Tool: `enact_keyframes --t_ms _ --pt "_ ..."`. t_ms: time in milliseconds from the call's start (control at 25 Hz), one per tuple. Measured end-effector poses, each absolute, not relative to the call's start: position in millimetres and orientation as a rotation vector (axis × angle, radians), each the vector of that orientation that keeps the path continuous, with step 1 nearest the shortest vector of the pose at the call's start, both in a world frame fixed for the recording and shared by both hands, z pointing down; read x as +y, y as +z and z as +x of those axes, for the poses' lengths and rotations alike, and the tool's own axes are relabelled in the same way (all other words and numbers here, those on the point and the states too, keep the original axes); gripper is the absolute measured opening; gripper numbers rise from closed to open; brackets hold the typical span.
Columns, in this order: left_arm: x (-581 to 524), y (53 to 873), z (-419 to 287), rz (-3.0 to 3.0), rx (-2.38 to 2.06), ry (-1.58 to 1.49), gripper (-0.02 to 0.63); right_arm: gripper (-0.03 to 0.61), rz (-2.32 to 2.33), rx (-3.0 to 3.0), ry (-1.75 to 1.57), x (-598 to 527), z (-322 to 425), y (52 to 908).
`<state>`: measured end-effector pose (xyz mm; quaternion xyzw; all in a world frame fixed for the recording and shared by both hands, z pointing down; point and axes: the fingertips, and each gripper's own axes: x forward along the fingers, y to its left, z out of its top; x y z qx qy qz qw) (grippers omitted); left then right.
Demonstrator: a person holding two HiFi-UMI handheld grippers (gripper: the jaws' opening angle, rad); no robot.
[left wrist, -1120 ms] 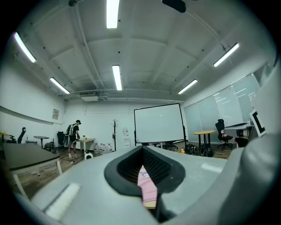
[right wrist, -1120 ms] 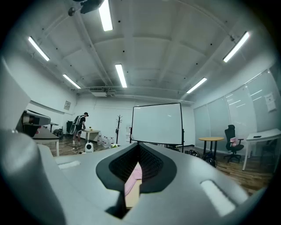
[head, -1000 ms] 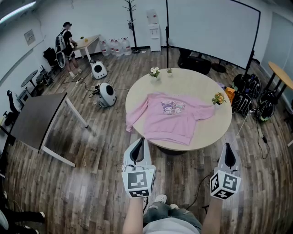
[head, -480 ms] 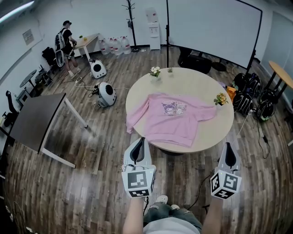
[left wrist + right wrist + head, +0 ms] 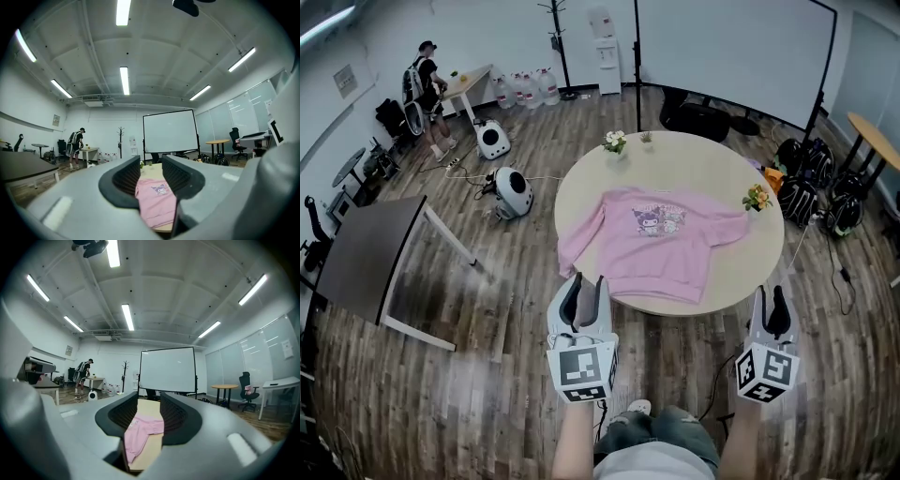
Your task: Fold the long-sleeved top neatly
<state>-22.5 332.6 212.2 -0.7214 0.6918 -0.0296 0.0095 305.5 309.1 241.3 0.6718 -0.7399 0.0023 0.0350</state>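
Observation:
The pink long-sleeved top (image 5: 661, 242) lies spread flat, print side up, on the round beige table (image 5: 694, 164), with both sleeves out to the sides. My left gripper (image 5: 585, 285) hangs open in the air just short of the table's near edge, at the top's hem. My right gripper (image 5: 772, 298) is open too, off the table's near right edge. Neither touches the cloth. In the left gripper view the top (image 5: 157, 201) shows between the open jaws of that gripper (image 5: 151, 171). The right gripper view shows a sleeve and hem (image 5: 140, 432) beyond its gripper (image 5: 149, 408).
Small flower pots stand on the table at the far left (image 5: 615, 142) and at the right rim (image 5: 757, 198). A dark table (image 5: 356, 253) is to the left, bags (image 5: 811, 192) to the right, white round machines (image 5: 513, 192) on the floor. A person (image 5: 422, 80) stands far back.
Both grippers' jaws have spread from near shut to open. The view has shifted slightly toward the table. The top has not moved.

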Motion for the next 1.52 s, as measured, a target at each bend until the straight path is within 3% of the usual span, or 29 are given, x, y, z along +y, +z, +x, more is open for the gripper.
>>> enact_keyframes --t_ms 120,240,1520 --pt "322.0 214.5 -22.0 -2.276 2.135 -0.087 0.238 0.273 2.059 -2.272 0.016 301.6 301.5 245.2" --pt "310.8 217.8 -19.9 -2.297 2.123 -0.093 0.287 0.305 2.048 -2.256 0.023 291.9 300.4 249.2" --pt "42.6 251.4 47.2 -2.281 2.218 -0.243 0.293 0.291 1.838 -2.329 0.152 -6.3 340.2 288.9"
